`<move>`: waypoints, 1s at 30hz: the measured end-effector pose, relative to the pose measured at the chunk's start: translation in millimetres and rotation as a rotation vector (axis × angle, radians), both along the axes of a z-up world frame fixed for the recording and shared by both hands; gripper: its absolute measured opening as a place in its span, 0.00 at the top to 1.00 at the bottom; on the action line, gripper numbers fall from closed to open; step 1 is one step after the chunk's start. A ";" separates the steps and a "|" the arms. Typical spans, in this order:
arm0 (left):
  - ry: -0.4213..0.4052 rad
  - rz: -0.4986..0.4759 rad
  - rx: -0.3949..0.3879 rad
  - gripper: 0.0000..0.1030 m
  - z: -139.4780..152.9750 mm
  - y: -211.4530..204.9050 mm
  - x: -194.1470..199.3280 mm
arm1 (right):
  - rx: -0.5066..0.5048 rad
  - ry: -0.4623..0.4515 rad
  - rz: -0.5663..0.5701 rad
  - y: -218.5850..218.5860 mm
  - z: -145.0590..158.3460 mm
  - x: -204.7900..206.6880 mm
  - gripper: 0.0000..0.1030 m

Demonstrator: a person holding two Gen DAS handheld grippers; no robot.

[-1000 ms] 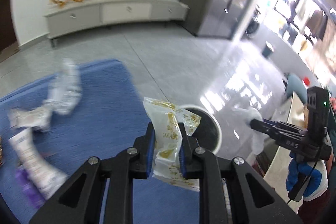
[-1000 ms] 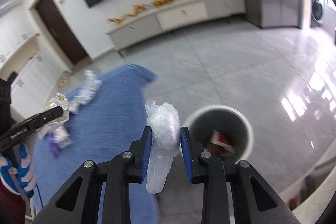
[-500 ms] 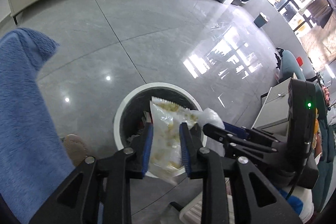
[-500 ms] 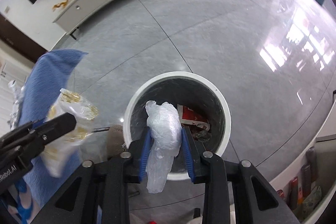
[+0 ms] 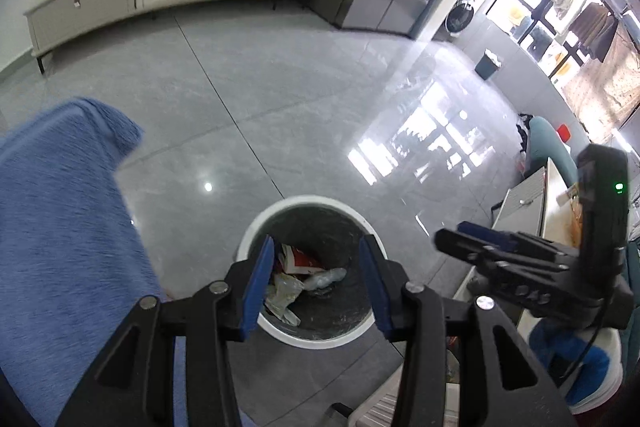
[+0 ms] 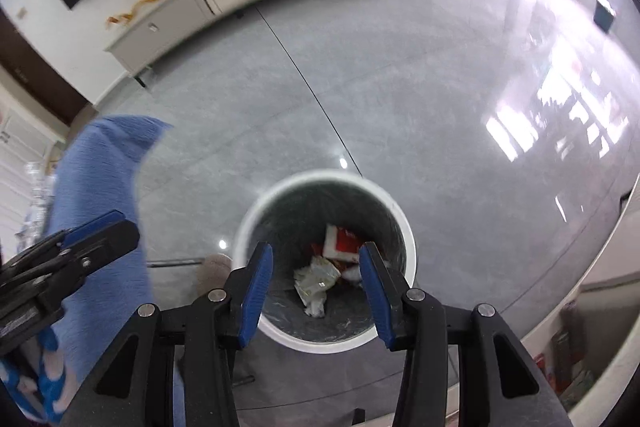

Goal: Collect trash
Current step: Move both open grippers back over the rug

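Hovering both over round white-rimmed grey trash bin (image 5: 262, 227), left tongs (image 5: 316, 283) and right tongs (image 6: 316, 287) spread wide, gripping nothing. Crumpled wrappers (image 6: 316, 283) lying inside bin bottom. Risking tongs colliding when swinging toward blue cloth-covered worktop (image 5: 60, 227), being close together.

No lettering can be read anywhere around me. The red-and-white wrapper (image 6: 341, 243) lying in the bin (image 6: 404, 227) below my fingers carries print too small and blurred to make out, and the embossed marking on the side of my other gripper (image 5: 524, 289) is likewise illegible in these views.
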State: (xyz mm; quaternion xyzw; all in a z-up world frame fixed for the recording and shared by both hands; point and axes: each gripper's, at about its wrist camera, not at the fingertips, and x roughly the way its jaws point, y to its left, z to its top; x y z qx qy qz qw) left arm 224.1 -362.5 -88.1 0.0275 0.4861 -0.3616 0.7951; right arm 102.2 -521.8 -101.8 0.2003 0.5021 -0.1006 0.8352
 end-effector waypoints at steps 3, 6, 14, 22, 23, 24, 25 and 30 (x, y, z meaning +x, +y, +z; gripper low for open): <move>-0.067 0.036 -0.033 0.59 33.6 24.8 -4.2 | -0.023 -0.084 0.031 13.5 46.1 -14.1 0.58; -0.139 0.073 -0.072 0.59 70.1 59.9 -14.9 | -0.048 -0.168 0.074 35.9 88.5 -30.1 0.58; -0.281 0.198 -0.114 0.59 155.2 193.6 -45.5 | -0.066 -0.362 0.209 118.2 165.0 -65.8 0.58; -0.430 0.406 -0.080 0.58 209.7 369.5 -83.7 | -0.065 -0.474 0.362 201.4 205.7 -81.7 0.58; -0.435 0.420 -0.074 0.58 209.9 382.7 -86.5 | -0.066 -0.480 0.376 210.5 208.3 -80.3 0.58; -0.441 0.440 -0.064 0.58 208.7 397.8 -90.7 | -0.065 -0.487 0.393 220.3 210.9 -79.2 0.58; -0.445 0.457 -0.053 0.58 205.3 412.3 -94.7 | -0.064 -0.491 0.406 227.9 211.4 -79.2 0.58; -0.381 0.485 -0.043 0.58 164.6 451.3 -98.0 | -0.053 -0.487 0.483 271.9 210.3 -64.0 0.58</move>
